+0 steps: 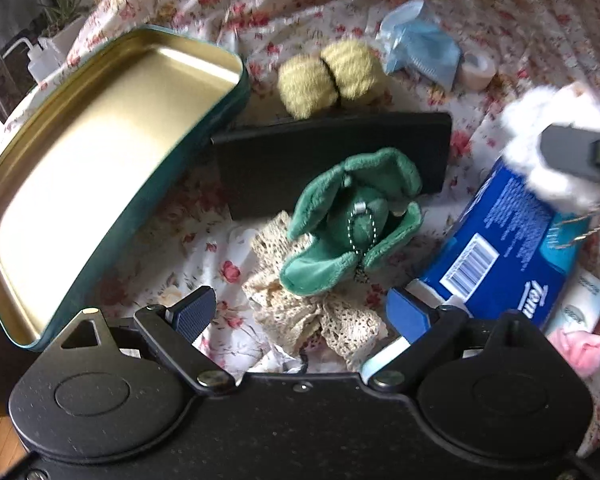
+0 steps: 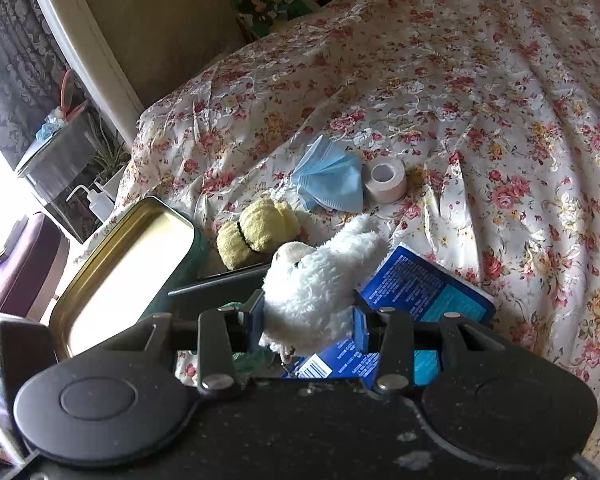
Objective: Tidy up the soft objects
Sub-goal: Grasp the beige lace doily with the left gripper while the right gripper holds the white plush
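Observation:
My right gripper [image 2: 307, 320] is shut on a white fluffy plush toy [image 2: 319, 280] and holds it above the bed; the toy also shows at the right of the left wrist view [image 1: 555, 144]. My left gripper [image 1: 300, 316] is open, just in front of a green plush keychain [image 1: 351, 220] that lies on cream lace fabric [image 1: 307, 308]. A yellow rolled towel [image 1: 331, 76] [image 2: 256, 232] lies behind a black flat case [image 1: 331, 160]. An open gold tin with teal sides [image 1: 96, 160] [image 2: 132, 272] stands at the left, empty.
A blue tissue pack [image 1: 507, 256] [image 2: 419, 288] lies at the right. A blue face mask [image 2: 327, 176] and a tape roll [image 2: 385, 176] lie further back on the floral bedspread [image 2: 479, 100]. A pink cloth [image 1: 579, 348] and a white packet [image 1: 583, 308] lie at the right edge.

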`<state>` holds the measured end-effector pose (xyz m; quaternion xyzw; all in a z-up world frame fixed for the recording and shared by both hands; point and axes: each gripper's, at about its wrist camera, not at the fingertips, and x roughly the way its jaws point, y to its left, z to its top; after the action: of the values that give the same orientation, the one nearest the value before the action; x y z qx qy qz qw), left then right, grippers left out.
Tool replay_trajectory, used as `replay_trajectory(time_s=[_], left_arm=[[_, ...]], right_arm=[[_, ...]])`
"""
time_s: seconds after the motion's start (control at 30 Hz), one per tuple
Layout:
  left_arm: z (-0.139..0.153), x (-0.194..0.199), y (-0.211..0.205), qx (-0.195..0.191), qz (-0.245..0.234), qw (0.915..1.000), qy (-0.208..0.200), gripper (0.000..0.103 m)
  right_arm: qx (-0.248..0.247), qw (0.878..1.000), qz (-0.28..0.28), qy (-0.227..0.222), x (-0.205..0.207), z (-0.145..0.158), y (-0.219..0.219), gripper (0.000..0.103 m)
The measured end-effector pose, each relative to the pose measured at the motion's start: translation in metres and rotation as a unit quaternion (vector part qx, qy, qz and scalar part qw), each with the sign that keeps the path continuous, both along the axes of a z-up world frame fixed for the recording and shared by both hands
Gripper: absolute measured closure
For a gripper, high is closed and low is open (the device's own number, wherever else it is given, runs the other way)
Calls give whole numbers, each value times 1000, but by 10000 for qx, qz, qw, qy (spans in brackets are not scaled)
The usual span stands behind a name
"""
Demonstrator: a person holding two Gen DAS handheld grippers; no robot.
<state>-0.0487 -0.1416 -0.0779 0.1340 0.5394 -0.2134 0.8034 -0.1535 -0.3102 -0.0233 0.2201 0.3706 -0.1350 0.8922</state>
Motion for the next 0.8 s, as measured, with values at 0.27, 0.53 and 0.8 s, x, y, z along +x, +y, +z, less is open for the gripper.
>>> replay_trajectory(time_s=[0.27,0.53,0.8], left_arm=[[-19,10,-12,183,253,9990,331,14],[-26,29,-5,98,503,9968,606,26],[-13,27,-1,-83,343,9979,537,52]], right_arm=[[49,10000,-73,-43,-4,-2,-8,61],[92,9999,-55,-95,-5,-3,-11,61],[43,9999,-87,-132,-7,-4,-13,61]])
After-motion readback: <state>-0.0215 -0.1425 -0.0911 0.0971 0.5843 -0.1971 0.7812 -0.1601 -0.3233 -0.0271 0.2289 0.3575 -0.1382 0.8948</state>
